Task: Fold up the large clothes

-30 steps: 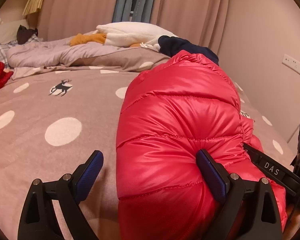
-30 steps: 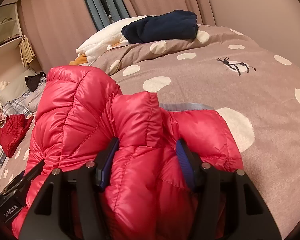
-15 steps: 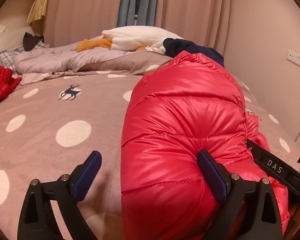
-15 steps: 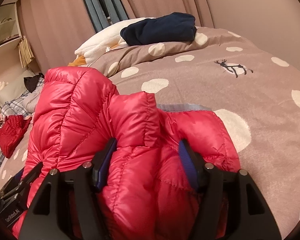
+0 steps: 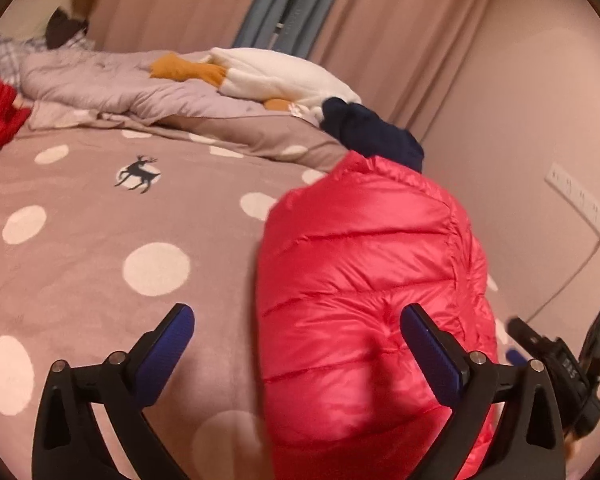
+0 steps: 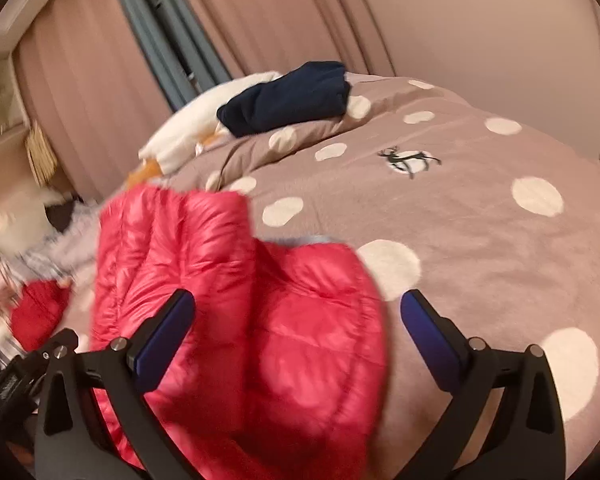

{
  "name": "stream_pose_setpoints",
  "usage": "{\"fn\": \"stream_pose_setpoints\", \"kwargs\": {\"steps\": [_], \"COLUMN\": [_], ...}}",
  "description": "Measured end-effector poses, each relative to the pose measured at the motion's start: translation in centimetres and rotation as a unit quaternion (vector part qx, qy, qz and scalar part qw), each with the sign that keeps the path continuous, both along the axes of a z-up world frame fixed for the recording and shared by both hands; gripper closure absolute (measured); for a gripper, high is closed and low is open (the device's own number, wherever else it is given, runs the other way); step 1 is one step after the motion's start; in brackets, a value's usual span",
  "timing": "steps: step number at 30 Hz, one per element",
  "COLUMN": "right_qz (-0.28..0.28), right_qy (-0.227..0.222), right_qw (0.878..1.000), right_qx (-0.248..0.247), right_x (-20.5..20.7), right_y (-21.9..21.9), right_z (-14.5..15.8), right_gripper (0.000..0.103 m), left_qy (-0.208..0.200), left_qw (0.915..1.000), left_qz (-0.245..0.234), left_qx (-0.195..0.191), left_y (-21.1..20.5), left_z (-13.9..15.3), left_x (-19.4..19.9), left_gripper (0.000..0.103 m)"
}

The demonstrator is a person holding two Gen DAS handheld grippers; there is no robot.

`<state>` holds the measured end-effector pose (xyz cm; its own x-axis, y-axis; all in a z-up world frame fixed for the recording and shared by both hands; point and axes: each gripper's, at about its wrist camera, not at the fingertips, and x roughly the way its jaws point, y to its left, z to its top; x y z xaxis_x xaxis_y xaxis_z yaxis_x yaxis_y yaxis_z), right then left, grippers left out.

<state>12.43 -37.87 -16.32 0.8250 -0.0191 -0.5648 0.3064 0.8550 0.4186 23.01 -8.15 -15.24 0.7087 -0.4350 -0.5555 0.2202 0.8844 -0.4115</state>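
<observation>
on the dotted bedspread (image 5: pixel 80 240), folded red jacket (image 5: pixel 364 280), both grippers' jaws opening, empty, bare cover alongside

Both grippers spread wide and gripping nothing

The left gripper (image 5: pixel 296 340) points downward at a slant, its jaws opening: the blue pads (image 5: pixel 430 354) stand far apart and press on nothing, the right-hand one merely in front of the red jacket (image 5: pixel 360 280). The right gripper (image 6: pixel 296 330) tilts down likewise, its jaws opening too; the jacket lies between its fingers, nearer the left-hand pad, and neither pad squeezes it.
</observation>
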Motion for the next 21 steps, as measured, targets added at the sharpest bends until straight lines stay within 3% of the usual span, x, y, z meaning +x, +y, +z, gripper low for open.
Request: {"fn": "stream_pose_setpoints", "kwargs": {"steps": [3, 5, 8, 9, 10, 12, 13, 15, 17, 18, 20, 21], "right_qz": [-0.009, 0.001, 0.033, 0.049, 0.063, 0.090, 0.110, 0.141, 0.153, 0.163, 0.172, 0.169], "right_qy": [0.002, 0.003, 0.019, 0.027, 0.032, 0.031, 0.024, 0.017, 0.008, -0.002, -0.009, -0.005], "right_qw": [0.996, 0.983, 0.949, 0.939, 0.936, 0.943, 0.939, 0.917, 0.908, 0.902, 0.890, 0.890], "right_qx": [0.084, 0.184, 0.313, 0.339, 0.345, 0.317, 0.324, 0.372, 0.390, 0.401, 0.421, 0.423], "right_x": [-1.4, -1.9, -1.3, -0.8, -0.4, 0.2, 0.6, 1.7, 2.4, 2.7, 3.1, 3.2], "right_y": [-2.4, -4.0, -4.4, -4.1, -3.6, -1.9, -1.1, -0.2, -0.1, 0.0, 0.2, 0.3], "right_z": [-0.9, -3.1, -6.9, -8.0, -8.6, -8.3, -8.3, -9.2, -9.6, -9.8, -10.9, -11.6], "right_gripper": [0.000, 0.000, 0.000, 0.000, 0.000, 0.000, 0.000, 0.000, 0.001, 0.008, 0.034, 0.057], "left_qy": [0.037, 0.073, 0.142, 0.165, 0.184, 0.208, 0.206, 0.200, 0.195, 0.194, 0.190, 0.186], "left_qw": [0.9988, 0.9948, 0.9758, 0.9638, 0.9527, 0.9329, 0.9302, 0.9301, 0.9287, 0.9280, 0.9331, 0.9388], "left_qz": [-0.016, -0.036, -0.084, -0.092, -0.101, -0.138, -0.161, -0.189, -0.202, -0.204, -0.195, -0.191], "left_qx": [-0.027, -0.061, -0.144, -0.188, -0.220, -0.259, -0.257, -0.243, -0.243, -0.244, -0.235, -0.218], "left_y": [1.4, 1.8, 1.8, 1.9, 1.8, 1.0, 0.2, -1.1, -1.7, -1.9, -2.3, -2.7], "left_z": [-1.5, -3.1, -6.2, -7.3, -8.1, -9.2, -9.2, -9.0, -9.1, -9.4, -9.5, -9.2], "left_x": [0.8, 1.4, 2.9, 3.6, 4.0, 4.8, 5.0, 5.1, 5.3, 5.4, 5.4, 5.1], "left_gripper": [0.001, 0.001, 0.001, 0.001, 0.001, 0.001, 0.001, 0.001, 0.001, 0.001, 0.003, 0.007]}}
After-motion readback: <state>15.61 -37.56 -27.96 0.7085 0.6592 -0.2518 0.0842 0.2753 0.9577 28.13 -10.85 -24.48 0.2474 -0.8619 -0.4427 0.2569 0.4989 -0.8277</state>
